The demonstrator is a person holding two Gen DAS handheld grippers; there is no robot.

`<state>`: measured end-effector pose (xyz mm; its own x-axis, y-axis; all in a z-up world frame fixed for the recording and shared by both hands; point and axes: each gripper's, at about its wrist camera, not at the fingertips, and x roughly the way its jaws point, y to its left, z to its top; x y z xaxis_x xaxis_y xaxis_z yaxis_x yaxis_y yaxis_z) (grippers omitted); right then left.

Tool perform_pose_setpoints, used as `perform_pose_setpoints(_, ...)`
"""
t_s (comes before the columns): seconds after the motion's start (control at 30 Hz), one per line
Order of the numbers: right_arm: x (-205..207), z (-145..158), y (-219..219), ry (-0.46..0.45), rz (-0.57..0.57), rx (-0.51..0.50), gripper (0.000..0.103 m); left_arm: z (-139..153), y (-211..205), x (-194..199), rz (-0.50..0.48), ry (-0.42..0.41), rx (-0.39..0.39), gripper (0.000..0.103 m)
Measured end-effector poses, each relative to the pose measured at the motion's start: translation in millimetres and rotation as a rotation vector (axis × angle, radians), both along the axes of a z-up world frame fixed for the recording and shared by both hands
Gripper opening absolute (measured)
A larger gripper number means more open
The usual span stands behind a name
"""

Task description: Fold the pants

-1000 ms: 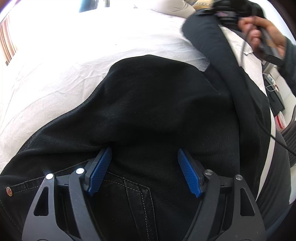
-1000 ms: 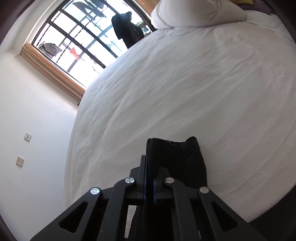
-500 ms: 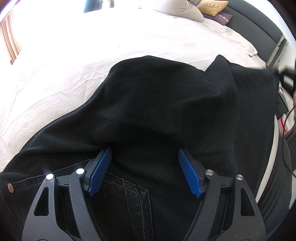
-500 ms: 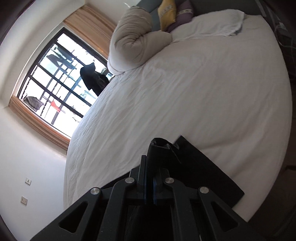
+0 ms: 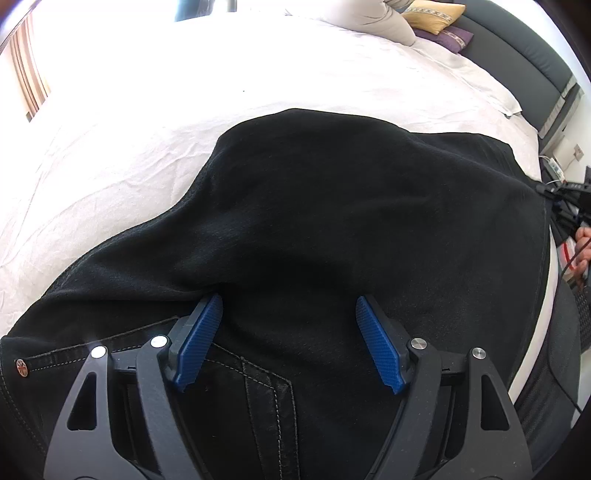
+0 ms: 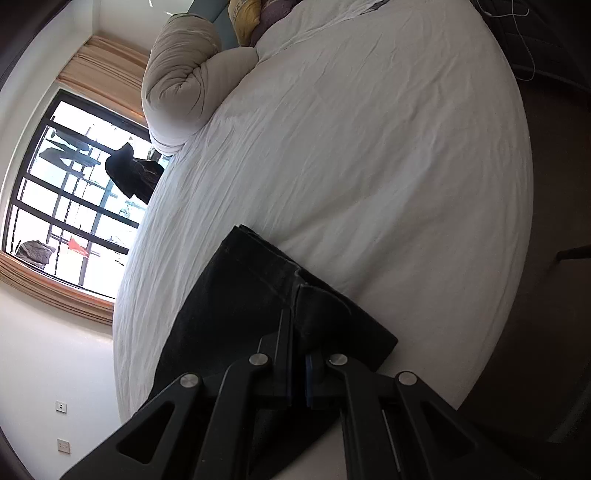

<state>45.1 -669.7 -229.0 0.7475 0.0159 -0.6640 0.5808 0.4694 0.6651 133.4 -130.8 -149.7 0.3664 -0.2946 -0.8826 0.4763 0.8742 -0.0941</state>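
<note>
Your left gripper (image 5: 289, 341) has black forked arms, silver screw heads and ribbed blue pads (image 5: 378, 349). Your right gripper (image 6: 297, 317) matches: black arms, silver screws.

white bed (image 6: 369, 147), bright barred window (image 6: 66, 192), dark headboard (image 5: 517, 62)

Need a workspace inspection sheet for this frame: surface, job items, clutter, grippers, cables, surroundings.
Surface: bed with a wrinkled white sheet.
Job's things: black pants spread on the bed, one leg end pinched and held at the bed's edge.
Clutter: rolled duvet; yellow cushion and purple cushion at the headboard.
Grippers: left gripper jaws wide apart over the waistband area, nothing clamped; right gripper shut on the pants.
Cables: white cable beside the bed.
Surroundings: barred window, curtain, wall sockets.
</note>
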Motion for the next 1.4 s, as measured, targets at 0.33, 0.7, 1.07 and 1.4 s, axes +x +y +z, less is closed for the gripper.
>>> perform_pose_setpoints(0.33, -7.0, -21.1, -11.9, 0.098, 0.038, 0.04, 0.003, -10.7, 1.3, -1.7, -0.001, -0.017, -0.001, 0.079)
perform_pose_setpoints(0.7, -16.2, -12.9, -7.1, 0.106, 0.034, -0.033, 0.004, -7.3, -0.4, -0.5, -0.004, -0.021, 0.007, 0.079)
perform_pose_setpoints(1.07, -23.5, -13.0, -4.3, 0.106, 0.042, -0.069, 0.004, -6.4, 2.6, -4.1, -0.006, -0.031, 0.002, 0.079)
perform_pose_setpoints(1.4, -25.2, 55.9, -1.7, 0.139, 0.025, -0.231, 0.041, -10.2, 4.9, -10.9, -0.005, -0.044, -0.006, 0.08)
